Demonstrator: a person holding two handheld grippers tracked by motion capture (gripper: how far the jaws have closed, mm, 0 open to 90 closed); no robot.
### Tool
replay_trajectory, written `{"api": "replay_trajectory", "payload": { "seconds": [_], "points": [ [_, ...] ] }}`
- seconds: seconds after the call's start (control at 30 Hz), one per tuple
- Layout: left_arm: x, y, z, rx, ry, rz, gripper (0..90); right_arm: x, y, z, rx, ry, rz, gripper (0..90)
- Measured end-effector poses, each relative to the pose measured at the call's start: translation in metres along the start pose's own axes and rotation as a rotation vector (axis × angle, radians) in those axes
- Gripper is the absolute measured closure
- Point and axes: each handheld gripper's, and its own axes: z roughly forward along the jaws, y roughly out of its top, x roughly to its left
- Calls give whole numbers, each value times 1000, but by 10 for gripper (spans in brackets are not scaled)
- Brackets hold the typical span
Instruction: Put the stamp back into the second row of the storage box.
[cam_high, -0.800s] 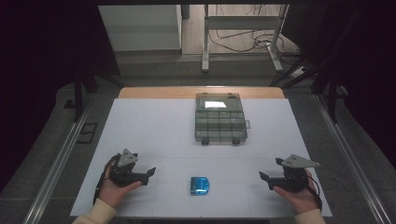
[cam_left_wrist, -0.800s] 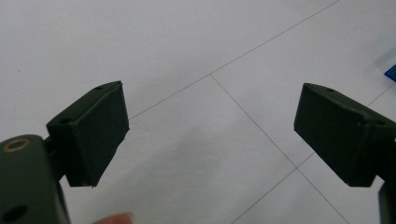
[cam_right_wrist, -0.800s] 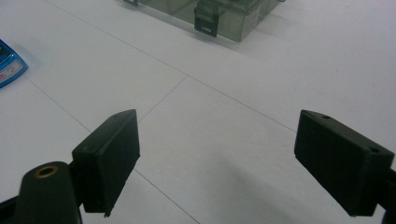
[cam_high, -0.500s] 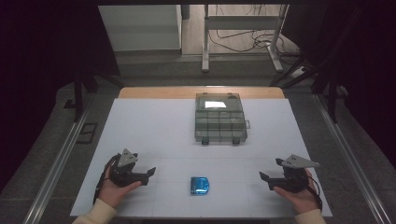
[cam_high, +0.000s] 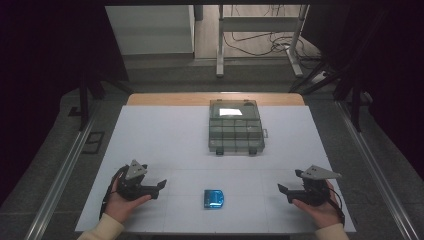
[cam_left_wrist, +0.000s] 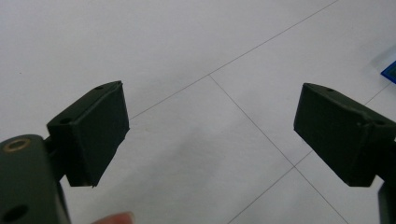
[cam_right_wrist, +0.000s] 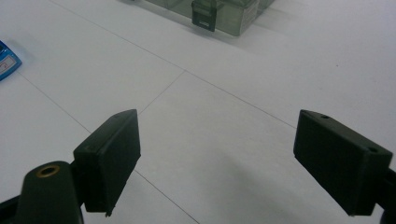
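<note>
The blue packet (cam_high: 213, 198) lies flat on the table (cam_high: 165, 135), nearer us than the clear compartment box (cam_high: 235, 127). We hold the left gripper (cam_high: 161, 184) and right gripper (cam_high: 281, 189) either side of the packet, jaws wide, empty. We should approach low and pinch one edge squarely.

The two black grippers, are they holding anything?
No. The left gripper and the right gripper both stand open over the bare white table, and the small blue packet lies untouched between them.
</note>
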Motion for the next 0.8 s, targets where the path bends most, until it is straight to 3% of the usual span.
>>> {"api": "replay_trajectory", "payload": {
  "seconds": [0.4,0.53,0.8],
  "points": [
    [-1,3,-3,-11,-7,6,105,0,-1,1,12,-2,3,154],
    [-3,8,-8,-17,-10,24,105,0,-1,2,18,-2,-1,154],
    [-16,22,-12,2,-68,89,105,-1,-1,2,20,-3,-5,155]
  ]
}}
